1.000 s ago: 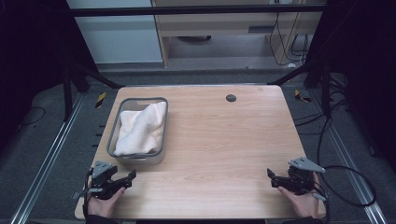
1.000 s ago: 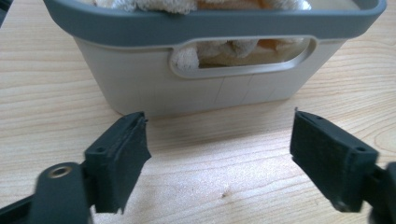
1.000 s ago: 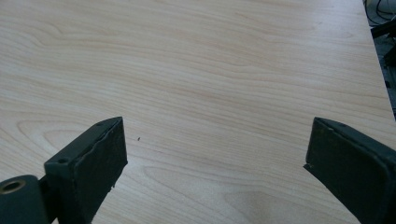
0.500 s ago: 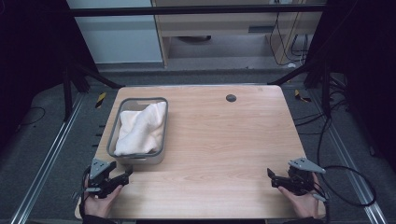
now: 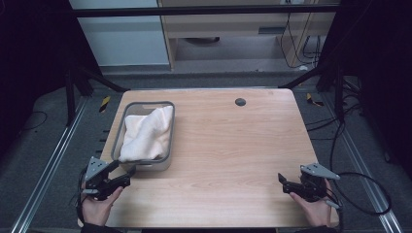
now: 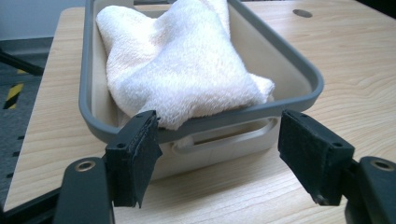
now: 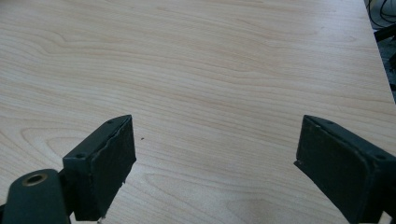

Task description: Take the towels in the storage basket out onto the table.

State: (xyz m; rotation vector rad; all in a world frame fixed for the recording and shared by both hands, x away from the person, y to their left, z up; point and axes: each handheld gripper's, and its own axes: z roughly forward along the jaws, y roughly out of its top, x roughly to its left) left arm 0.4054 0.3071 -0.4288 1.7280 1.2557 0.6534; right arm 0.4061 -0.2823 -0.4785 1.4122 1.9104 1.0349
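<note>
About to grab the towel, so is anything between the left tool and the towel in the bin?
Only the bin's near wall; the towel drapes over its rim ahead of the open left tool.

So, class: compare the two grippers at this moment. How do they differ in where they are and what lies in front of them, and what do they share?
The left gripper sits at the near end of the grey tray, its jaws facing the white towel; the right gripper sits by the table's opposite near corner, facing bare wood. The left gripper nearly reaches the tray's handle slot; the right gripper is near no object. Both are open, empty and hand-held.
</note>
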